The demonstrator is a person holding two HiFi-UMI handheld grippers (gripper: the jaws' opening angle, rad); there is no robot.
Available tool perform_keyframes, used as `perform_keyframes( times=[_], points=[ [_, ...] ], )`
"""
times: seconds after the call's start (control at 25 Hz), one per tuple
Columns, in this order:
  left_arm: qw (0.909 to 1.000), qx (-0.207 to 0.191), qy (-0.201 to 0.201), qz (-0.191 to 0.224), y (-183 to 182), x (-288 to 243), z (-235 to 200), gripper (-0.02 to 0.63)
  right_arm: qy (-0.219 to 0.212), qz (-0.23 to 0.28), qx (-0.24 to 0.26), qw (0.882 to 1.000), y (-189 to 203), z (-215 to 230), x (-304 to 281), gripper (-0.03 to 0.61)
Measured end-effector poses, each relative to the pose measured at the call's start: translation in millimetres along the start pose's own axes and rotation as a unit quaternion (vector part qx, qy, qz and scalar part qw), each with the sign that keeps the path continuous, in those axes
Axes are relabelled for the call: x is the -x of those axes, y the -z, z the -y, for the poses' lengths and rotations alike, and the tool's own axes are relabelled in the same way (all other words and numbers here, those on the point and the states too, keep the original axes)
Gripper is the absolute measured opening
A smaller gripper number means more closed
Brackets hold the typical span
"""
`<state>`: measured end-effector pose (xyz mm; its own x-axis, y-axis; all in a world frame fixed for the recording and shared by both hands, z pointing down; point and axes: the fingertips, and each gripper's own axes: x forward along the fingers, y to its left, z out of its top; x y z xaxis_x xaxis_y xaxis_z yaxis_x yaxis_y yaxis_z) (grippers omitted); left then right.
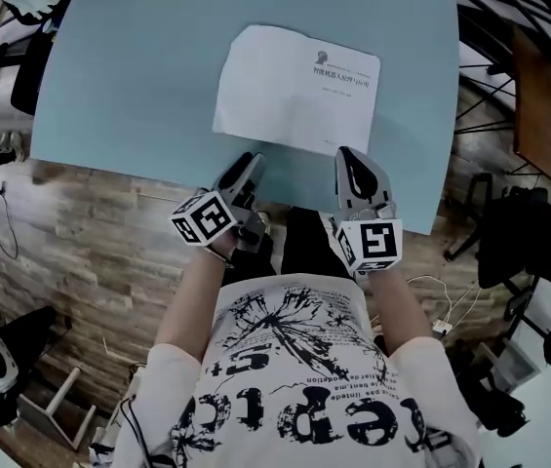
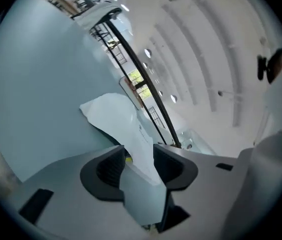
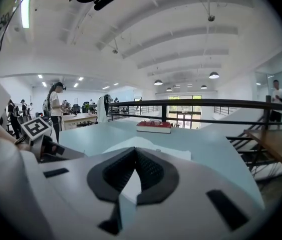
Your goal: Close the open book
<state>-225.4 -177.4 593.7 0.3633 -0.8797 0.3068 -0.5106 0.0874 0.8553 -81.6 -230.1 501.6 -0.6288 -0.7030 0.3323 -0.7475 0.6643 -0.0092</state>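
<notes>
Trouble would begin at the tabletop's [image 1: 119,86] near edge, where both grippers hang just short of the white book [image 1: 295,86]. The left gripper [image 1: 244,171] has its jaws apart with nothing pinched, and the book's near edge shows just beyond them. The right gripper [image 1: 353,164] has its jaws pressed together and empty. The book lies flat, printed cover up, mid-table toward that near edge, and looks closed already. A forward nudge from the spread left jaws could therefore hook the thin cover and lift or crease it. A push from the shut right tips would likely skid the light book toward the far edge, where a red book [image 3: 153,126] sits.
</notes>
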Motion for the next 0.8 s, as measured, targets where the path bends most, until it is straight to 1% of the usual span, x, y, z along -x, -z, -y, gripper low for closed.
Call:
perform_keyframes(
  times=[0.08,0.16,0.28,0.36,0.48,0.56,0.64,0.72,0.76,0.8],
  points=[
    [0.9985,0.052,-0.001,0.017,-5.4,-6.6,-10.6,0.194,-0.005,-0.003,-0.003,1.000,2.0,1.9,-8.0,0.011],
    [0.9956,0.091,-0.006,0.021,-4.5,-11.2,-19.7,0.202,-0.009,-0.007,-0.007,1.000,5.6,2.0,-12.6,0.011],
    [0.9891,0.144,-0.007,0.029,-2.4,-19.1,-29.9,0.210,-0.014,-0.013,-0.010,1.000,10.0,2.3,-17.5,0.011],
    [0.9832,0.177,0.000,0.042,-4.2,-25.8,-33.7,0.210,-0.016,-0.016,-0.011,1.000,11.6,3.1,-20.0,0.011],
    [0.9684,0.238,0.015,0.073,-11.3,-32.8,-36.8,0.209,-0.020,-0.018,-0.013,1.000,12.3,1.8,-22.8,0.011],
    [0.9535,0.283,0.014,0.104,-18.8,-34.9,-44.5,0.208,-0.022,-0.018,-0.013,1.000,11.7,2.4,-25.4,0.011],
    [0.9392,0.317,0.020,0.131,-25.3,-38.2,-48.0,0.198,-0.020,-0.017,-0.014,1.000,11.3,5.8,-26.6,0.011],
    [0.9303,0.337,0.015,0.145,-25.6,-39.9,-51.7,0.165,-0.019,-0.018,-0.015,1.000,12.1,9.4,-25.6,0.011],
    [0.9257,0.347,0.009,0.150,-24.5,-39.7,-54.4,0.131,-0.019,-0.018,-0.016,1.000,12.5,10.4,-25.0,0.011],
    [0.9213,0.357,0.005,0.155,-23.6,-39.2,-56.4,0.076,-0.018,-0.019,-0.015,1.000,12.8,11.1,-24.5,0.011]
  ],
)
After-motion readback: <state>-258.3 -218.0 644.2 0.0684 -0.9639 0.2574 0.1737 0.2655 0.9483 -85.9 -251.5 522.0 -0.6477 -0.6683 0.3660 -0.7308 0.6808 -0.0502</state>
